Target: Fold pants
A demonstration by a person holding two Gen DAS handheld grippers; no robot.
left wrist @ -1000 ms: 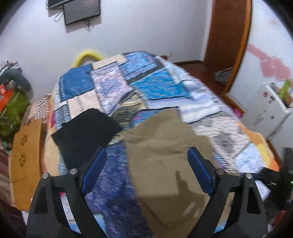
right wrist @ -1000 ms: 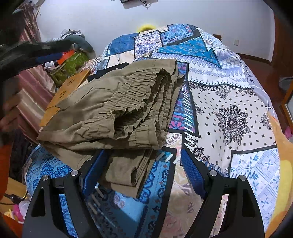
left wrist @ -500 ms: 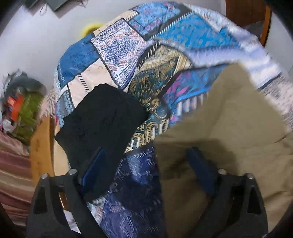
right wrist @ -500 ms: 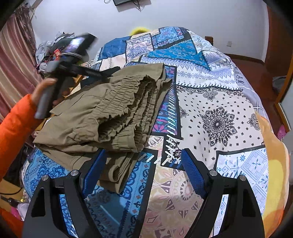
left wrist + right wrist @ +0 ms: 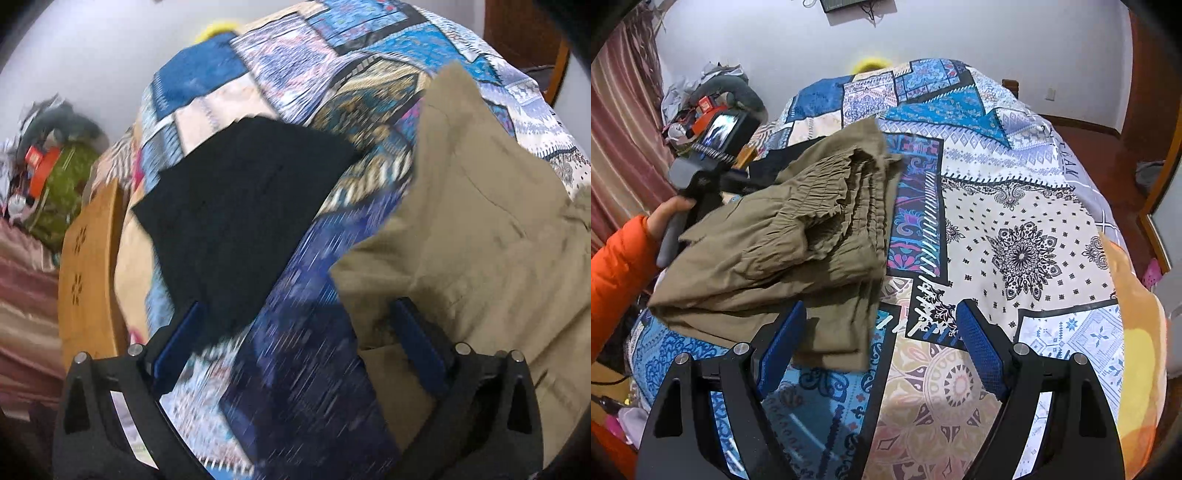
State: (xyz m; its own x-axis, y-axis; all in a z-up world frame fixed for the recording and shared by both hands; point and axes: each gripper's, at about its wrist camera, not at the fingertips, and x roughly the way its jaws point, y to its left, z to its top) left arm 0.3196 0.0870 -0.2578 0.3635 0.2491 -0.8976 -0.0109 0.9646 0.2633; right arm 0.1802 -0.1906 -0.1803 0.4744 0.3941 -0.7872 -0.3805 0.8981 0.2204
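Observation:
Folded olive-khaki pants (image 5: 798, 236) lie on the patchwork bed cover (image 5: 1015, 221), elastic waistband facing right. In the left wrist view the pants (image 5: 480, 229) fill the right side. My left gripper (image 5: 295, 321) is open and empty, low over the pants' left edge; its right finger (image 5: 417, 339) is over the cloth. In the right wrist view the left gripper's body (image 5: 701, 177) sits behind the pants, held by a hand in an orange sleeve. My right gripper (image 5: 882, 328) is open and empty, just in front of the pants' near edge.
Folded black pants (image 5: 240, 206) lie on the bed left of the khaki ones. A wooden board (image 5: 88, 266) stands at the bed's left edge, with clutter (image 5: 709, 99) and a curtain beyond. A wall lies behind the bed, a wooden door frame (image 5: 1160, 206) to the right.
My left gripper has dropped low and close to the khaki pants, then shifted slightly left. My right gripper has backed a little away from the pants. Both stay open.

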